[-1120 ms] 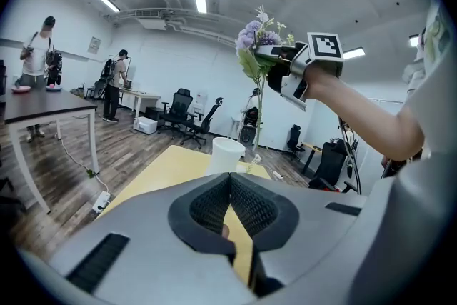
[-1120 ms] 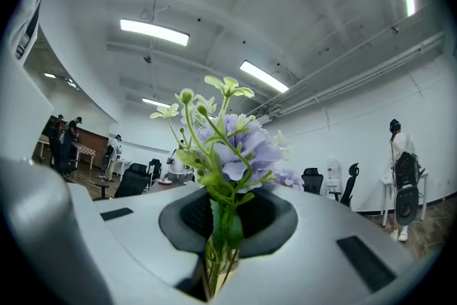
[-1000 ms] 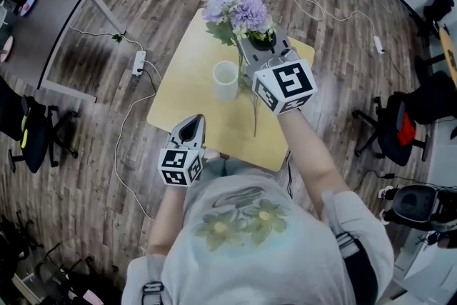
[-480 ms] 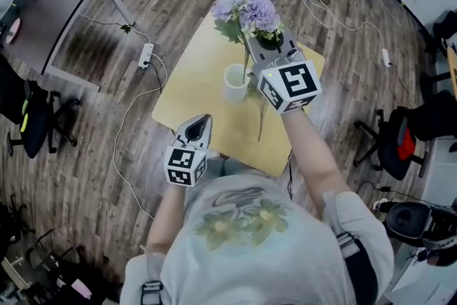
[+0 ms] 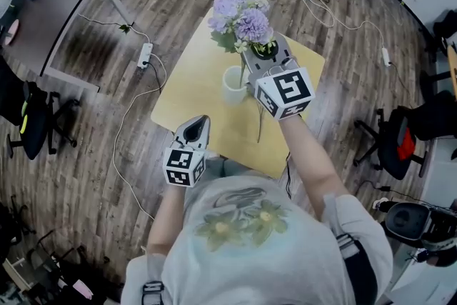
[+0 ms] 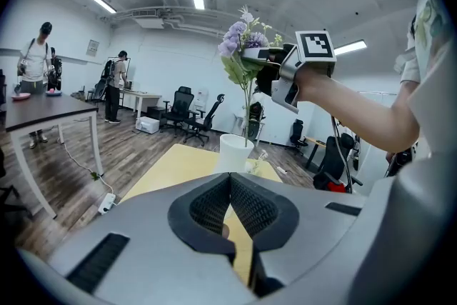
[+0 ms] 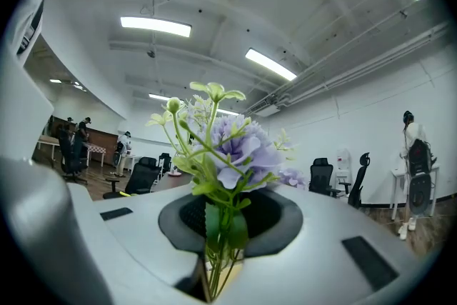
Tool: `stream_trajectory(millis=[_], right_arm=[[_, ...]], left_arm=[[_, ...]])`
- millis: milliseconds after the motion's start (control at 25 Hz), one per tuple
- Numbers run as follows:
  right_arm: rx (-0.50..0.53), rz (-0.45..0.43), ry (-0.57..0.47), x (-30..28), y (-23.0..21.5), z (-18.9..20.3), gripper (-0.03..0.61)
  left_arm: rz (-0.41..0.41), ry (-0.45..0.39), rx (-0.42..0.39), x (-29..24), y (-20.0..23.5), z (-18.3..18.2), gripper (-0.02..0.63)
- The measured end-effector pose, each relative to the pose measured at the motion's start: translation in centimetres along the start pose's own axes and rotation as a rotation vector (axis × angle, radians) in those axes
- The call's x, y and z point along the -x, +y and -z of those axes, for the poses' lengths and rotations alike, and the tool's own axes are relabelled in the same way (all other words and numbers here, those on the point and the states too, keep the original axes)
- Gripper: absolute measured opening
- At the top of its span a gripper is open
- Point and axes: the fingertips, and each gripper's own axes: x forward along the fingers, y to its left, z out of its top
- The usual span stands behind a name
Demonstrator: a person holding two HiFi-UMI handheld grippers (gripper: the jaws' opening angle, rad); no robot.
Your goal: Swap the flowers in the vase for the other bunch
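Right gripper (image 5: 261, 52) pinches the flowers (image 5: 241, 11) above the vase (image 5: 233, 86). Left gripper (image 5: 193, 128), jaws together and empty, sits well apart from the vase.

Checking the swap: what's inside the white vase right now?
The vase seems empty at its mouth; its bottom is hidden. The purple bunch is clamped near it in the right hand-held gripper.

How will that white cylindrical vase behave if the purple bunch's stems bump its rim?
Likely tippy: the white cylindrical vase stands tall, narrow and unheld. The purple flower bunch in the right gripper looks top-heavy on thin stems, so may sway.
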Motion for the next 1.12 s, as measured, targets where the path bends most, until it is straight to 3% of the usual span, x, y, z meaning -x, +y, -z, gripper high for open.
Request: stream_trajectory(millis=[600, 1120], right_arm=[[-0.051, -0.042, 0.088, 0.3, 0.1, 3.9, 0.06], [-0.084, -0.101, 0.197, 2.4, 2.0, 7.6, 0.061]], left_arm=[[0.024, 0.005, -0.003, -2.1, -0.2, -1.4, 0.018], [0.034, 0.017, -0.015, -1.5, -1.5, -0.4, 0.018]])
